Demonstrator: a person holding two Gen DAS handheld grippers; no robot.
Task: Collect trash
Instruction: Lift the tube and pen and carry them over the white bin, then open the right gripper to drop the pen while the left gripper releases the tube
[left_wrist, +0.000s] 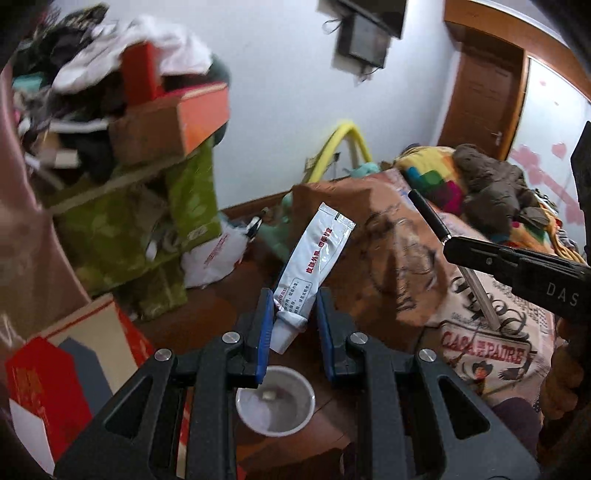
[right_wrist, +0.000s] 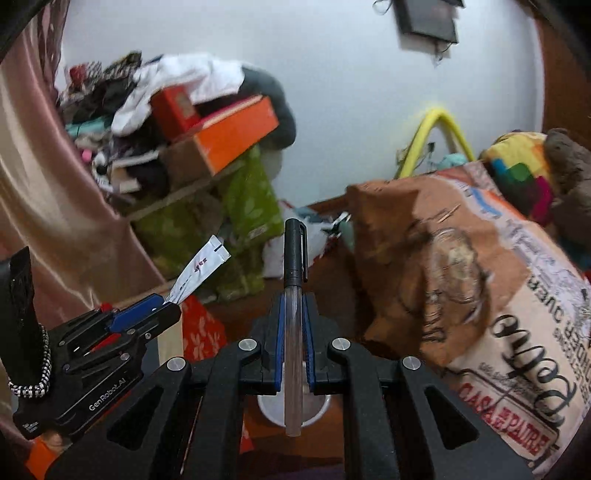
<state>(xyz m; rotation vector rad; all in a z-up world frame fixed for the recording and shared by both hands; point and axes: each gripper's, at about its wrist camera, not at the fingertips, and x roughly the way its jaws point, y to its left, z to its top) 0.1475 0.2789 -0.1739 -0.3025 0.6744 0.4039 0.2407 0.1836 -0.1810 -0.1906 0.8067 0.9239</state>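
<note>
Left wrist view: left gripper (left_wrist: 291, 314) clamped on the neck end of a white ointment tube (left_wrist: 314, 258), crimped tail slanting up and away to the right. Directly below the jaws, a white cup (left_wrist: 275, 406) on the wooden floor. Off to the right, the right gripper (left_wrist: 448, 240) with a black pen cap poking out.

Right wrist view: right gripper (right_wrist: 294, 332) closed on a pen (right_wrist: 294, 332), clear barrel between the blue pads, black cap pointing forward. White cup (right_wrist: 269, 413) just beneath. To the left, left gripper (right_wrist: 168, 301) holding the tube (right_wrist: 199, 269).
</note>
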